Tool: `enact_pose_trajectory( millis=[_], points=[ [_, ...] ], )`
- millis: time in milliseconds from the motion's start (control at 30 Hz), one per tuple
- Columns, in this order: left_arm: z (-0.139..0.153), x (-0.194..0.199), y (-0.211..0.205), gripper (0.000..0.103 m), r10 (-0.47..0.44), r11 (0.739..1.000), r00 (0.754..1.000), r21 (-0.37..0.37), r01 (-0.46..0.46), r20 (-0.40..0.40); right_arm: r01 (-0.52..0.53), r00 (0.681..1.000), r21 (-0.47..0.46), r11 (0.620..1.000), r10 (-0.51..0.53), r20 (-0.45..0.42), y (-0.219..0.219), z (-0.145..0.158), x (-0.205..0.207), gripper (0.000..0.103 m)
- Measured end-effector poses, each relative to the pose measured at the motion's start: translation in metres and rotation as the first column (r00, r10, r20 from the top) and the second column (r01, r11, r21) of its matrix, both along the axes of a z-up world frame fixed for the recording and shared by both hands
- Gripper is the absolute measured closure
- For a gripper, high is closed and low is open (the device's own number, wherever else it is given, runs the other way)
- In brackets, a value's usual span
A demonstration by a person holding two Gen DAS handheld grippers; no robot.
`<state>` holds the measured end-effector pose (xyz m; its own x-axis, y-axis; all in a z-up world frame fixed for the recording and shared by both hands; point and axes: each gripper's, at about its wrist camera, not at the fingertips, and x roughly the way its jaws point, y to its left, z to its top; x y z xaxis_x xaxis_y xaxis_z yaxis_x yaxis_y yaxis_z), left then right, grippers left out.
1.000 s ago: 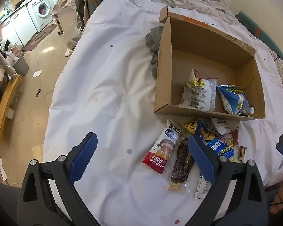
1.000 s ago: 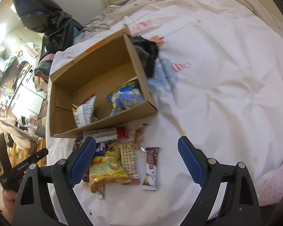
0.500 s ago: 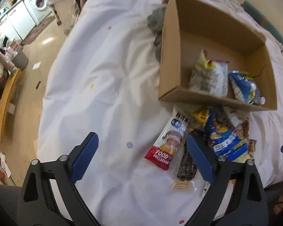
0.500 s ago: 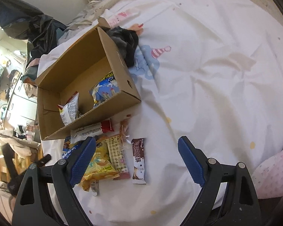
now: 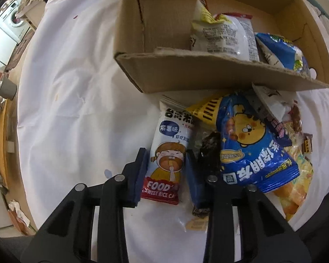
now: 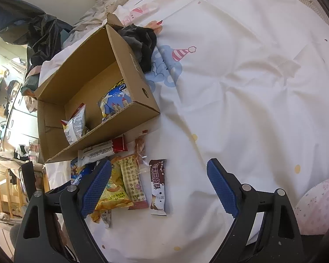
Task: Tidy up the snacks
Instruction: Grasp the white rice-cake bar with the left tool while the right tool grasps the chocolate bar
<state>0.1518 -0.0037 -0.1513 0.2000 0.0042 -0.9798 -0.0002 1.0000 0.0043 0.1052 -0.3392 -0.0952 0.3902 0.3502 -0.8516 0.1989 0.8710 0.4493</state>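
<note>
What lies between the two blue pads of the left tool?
In the left wrist view, the white and red sweet rice cake packet lies between the pads of the left tool, its red bottom end nearest the camera.

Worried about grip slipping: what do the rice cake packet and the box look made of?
Rice cake packet: glossy printed plastic film, judging by its sheen and crimped ends, likely slippery. Box: plain brown corrugated cardboard, matte, with fluting visible along its cut top edge.
</note>
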Motion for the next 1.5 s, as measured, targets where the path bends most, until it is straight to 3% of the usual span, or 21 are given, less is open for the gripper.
enact_pose_trajectory(
  millis=[133, 367, 400, 433, 533, 800, 867, 900, 1100, 1267, 1367, 1500],
  points=[
    [0.001, -0.006, 0.006, 0.075, 0.022, 1.0, 1.0, 0.006, -0.022, -0.02, 0.004, 1.0, 0.005, 1.0, -0.004, -0.01, -0.001, -0.002, 0.001, 0.012],
    [0.034, -0.03, 0.037, 0.075, 0.166, 0.985, 0.986, -0.055, -0.165, 0.009, -0.031, 0.998, 0.052, 0.998, 0.034, -0.058, 0.007, -0.01, 0.002, 0.015],
    [0.04, -0.035, 0.042, 0.075, 0.185, 0.981, 0.983, -0.068, -0.183, 0.022, -0.04, 0.996, 0.061, 0.997, 0.045, -0.076, 0.009, -0.014, 0.002, 0.023],
    [0.043, -0.034, 0.043, 0.075, 0.196, 0.979, 0.98, -0.069, -0.194, 0.025, -0.051, 0.994, 0.055, 0.997, 0.056, -0.09, 0.011, -0.018, 0.002, 0.038],
    [0.049, -0.037, 0.05, 0.075, 0.225, 0.971, 0.974, -0.097, -0.221, 0.039, -0.099, 0.986, 0.024, 0.995, 0.102, -0.135, 0.023, -0.029, 0.004, 0.05],
    [0.063, -0.042, 0.036, 0.075, 0.185, 0.978, 0.979, -0.11, -0.175, 0.09, -0.243, 0.952, -0.161, 0.956, 0.204, -0.228, 0.066, -0.057, 0.011, 0.06],
    [0.063, -0.041, 0.033, 0.075, 0.187, 0.977, 0.978, -0.117, -0.176, 0.089, -0.279, 0.945, -0.224, 0.934, 0.225, -0.239, 0.074, -0.062, 0.011, 0.088],
    [0.063, -0.041, 0.035, 0.075, 0.192, 0.976, 0.978, -0.123, -0.181, 0.086, -0.293, 0.942, -0.242, 0.925, 0.236, -0.238, 0.076, -0.062, 0.01, 0.088],
    [0.063, -0.04, 0.039, 0.075, 0.21, 0.973, 0.973, -0.123, -0.197, 0.101, -0.227, 0.97, -0.226, 0.947, 0.198, -0.145, 0.061, -0.041, 0.003, 0.088],
    [0.066, -0.043, 0.043, 0.075, 0.234, 0.969, 0.963, -0.118, -0.219, 0.134, -0.1, 0.994, -0.175, 0.979, 0.107, 0.029, 0.037, -0.007, -0.004, 0.088],
    [0.073, -0.045, 0.05, 0.075, 0.267, 0.961, 0.949, -0.122, -0.249, 0.166, -0.069, 0.984, -0.174, 0.982, 0.095, 0.148, 0.035, 0.019, -0.008, 0.088],
    [0.094, -0.048, 0.064, 0.075, 0.323, 0.945, 0.914, -0.134, -0.298, 0.247, -0.049, 0.953, -0.121, 0.991, 0.082, 0.291, 0.031, 0.05, -0.014, 0.088]
  ],
)
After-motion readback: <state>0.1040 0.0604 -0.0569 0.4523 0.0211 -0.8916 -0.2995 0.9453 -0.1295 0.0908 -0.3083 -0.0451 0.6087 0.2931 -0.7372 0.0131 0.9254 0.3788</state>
